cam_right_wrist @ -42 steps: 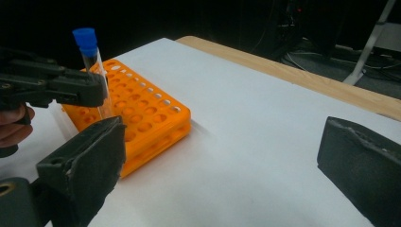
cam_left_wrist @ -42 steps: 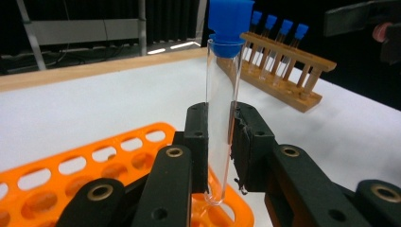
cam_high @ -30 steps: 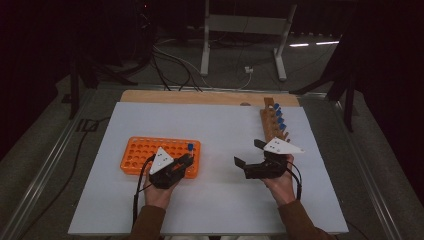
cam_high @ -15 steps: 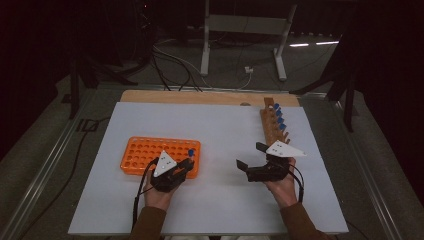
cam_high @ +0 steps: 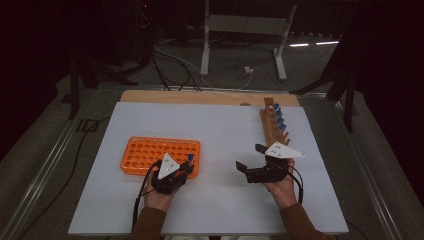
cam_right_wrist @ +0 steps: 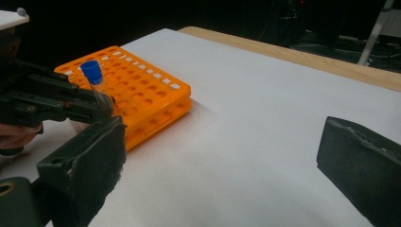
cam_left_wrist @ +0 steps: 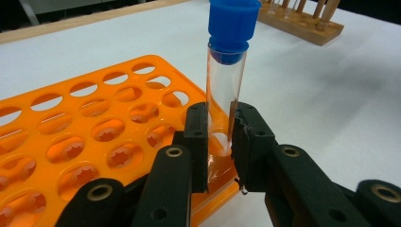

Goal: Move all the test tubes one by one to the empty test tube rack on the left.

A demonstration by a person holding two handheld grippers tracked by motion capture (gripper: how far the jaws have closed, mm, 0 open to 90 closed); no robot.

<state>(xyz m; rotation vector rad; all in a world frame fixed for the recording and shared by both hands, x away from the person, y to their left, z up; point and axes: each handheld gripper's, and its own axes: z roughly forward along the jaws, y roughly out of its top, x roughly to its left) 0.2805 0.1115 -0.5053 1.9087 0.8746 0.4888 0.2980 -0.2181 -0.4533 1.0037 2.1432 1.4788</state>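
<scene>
My left gripper [cam_high: 186,166] is shut on a clear test tube with a blue cap [cam_high: 190,158], held upright. In the left gripper view the jaws pinch the tube [cam_left_wrist: 226,80] low on its glass, over the near right corner of the orange rack [cam_left_wrist: 71,127]. Whether its bottom sits in a hole is hidden by the jaws. The orange rack [cam_high: 150,152] lies left of centre on the white board. My right gripper [cam_high: 248,156] rests open on the board to the right, nothing between its jaws. The right gripper view looks across at the tube [cam_right_wrist: 94,80] and the left gripper [cam_right_wrist: 56,101].
A wooden rack [cam_high: 274,122] with several blue-capped tubes stands at the back right of the white board [cam_high: 220,130], just behind my right hand. A wooden strip [cam_high: 200,97] edges the board's far side. Cables and stand legs lie on the floor beyond.
My left gripper with the tube has shifted slightly nearer and lower at the rack's right end. The right gripper has stayed put.
</scene>
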